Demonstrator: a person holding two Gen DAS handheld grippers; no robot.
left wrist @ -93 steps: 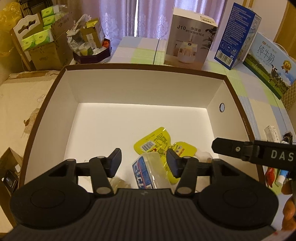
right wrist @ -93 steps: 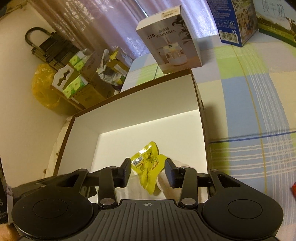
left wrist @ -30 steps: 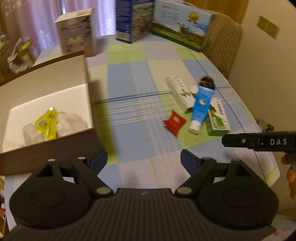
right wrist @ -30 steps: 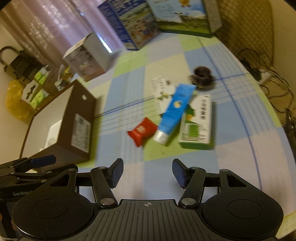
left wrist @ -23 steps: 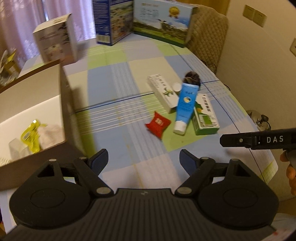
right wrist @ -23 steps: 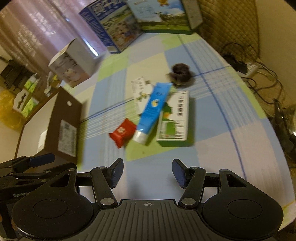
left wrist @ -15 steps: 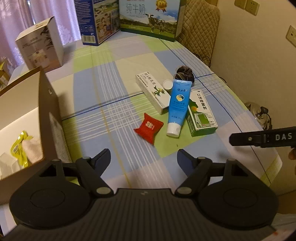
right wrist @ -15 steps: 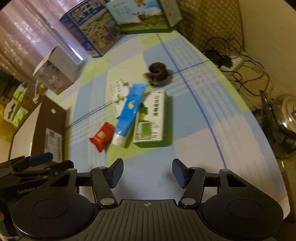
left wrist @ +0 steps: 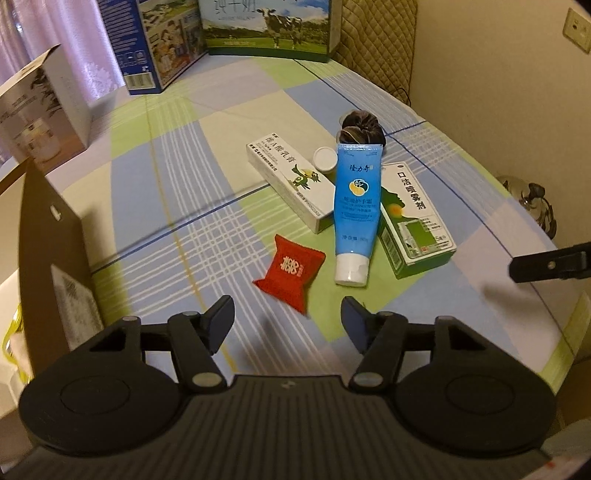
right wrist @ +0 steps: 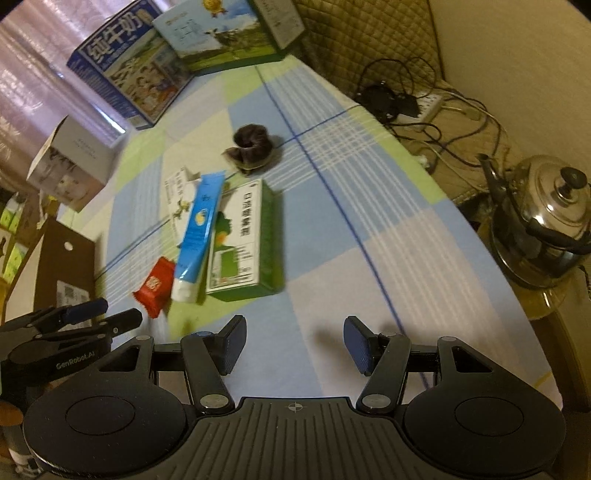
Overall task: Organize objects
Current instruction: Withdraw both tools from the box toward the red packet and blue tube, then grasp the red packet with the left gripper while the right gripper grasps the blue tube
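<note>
A red packet (left wrist: 290,268) lies on the checked tablecloth just ahead of my open, empty left gripper (left wrist: 288,325). Beyond it lie a blue tube (left wrist: 356,206), a white carton (left wrist: 288,181), a green-and-white carton (left wrist: 415,218), a small white cap (left wrist: 324,158) and a dark scrunchie (left wrist: 362,129). My right gripper (right wrist: 293,345) is open and empty, above the cloth to the right of the green carton (right wrist: 242,240), blue tube (right wrist: 199,229) and red packet (right wrist: 155,286). The brown box (left wrist: 55,251) stands at the left.
Milk cartons (left wrist: 266,26) and a humidifier box (left wrist: 40,110) stand at the table's far side. A steel kettle (right wrist: 546,221) and cables (right wrist: 406,103) sit off the table's right edge. The left gripper (right wrist: 74,321) shows low left in the right wrist view.
Both grippers left the brown box and swung right over the table. The loose items now lie straight ahead and closer. Both stayed open.
</note>
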